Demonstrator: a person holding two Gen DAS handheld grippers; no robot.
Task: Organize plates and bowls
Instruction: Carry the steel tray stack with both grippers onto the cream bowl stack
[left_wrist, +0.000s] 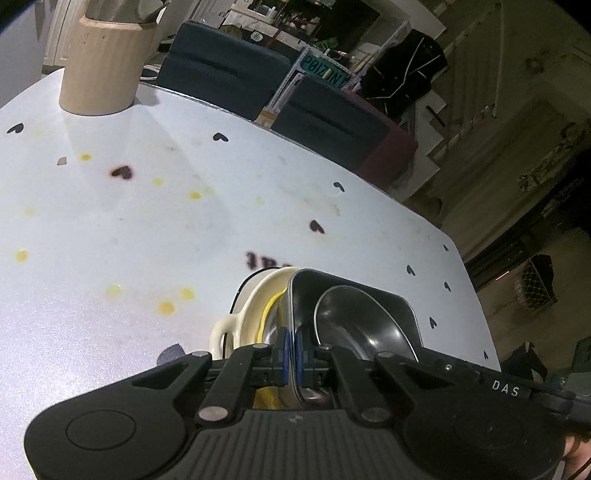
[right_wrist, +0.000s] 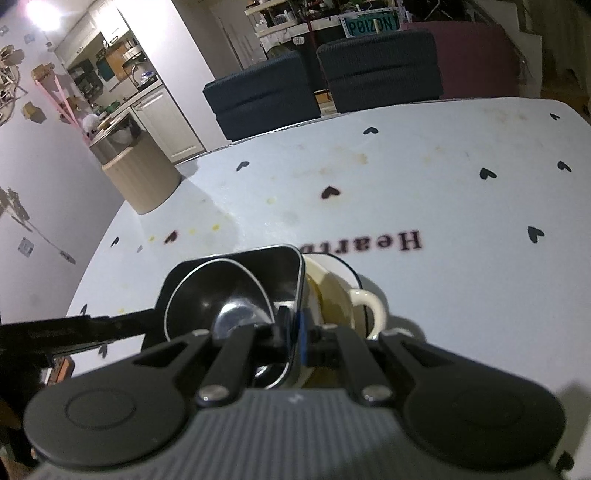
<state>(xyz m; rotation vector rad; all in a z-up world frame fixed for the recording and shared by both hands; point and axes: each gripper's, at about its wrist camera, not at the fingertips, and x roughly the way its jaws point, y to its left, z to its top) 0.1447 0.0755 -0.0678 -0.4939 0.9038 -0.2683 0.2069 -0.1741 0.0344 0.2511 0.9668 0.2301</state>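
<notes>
Left wrist view: the left hand-held gripper (left_wrist: 291, 354) pinches the rim of the black square dish (left_wrist: 373, 295), which holds a black round bowl (left_wrist: 351, 317) and appears nested in the cream handled bowl (left_wrist: 255, 299) just ahead on the counter (left_wrist: 147, 221). Keep the stack level as it is carried.

Right wrist view: the right hand-held gripper (right_wrist: 293, 339) is clamped on the opposite rim of the dish (right_wrist: 269, 269). Both should move together. The dish's long axis seems to run away from the fingers; the cream handle (right_wrist: 369, 306) points right.
</notes>
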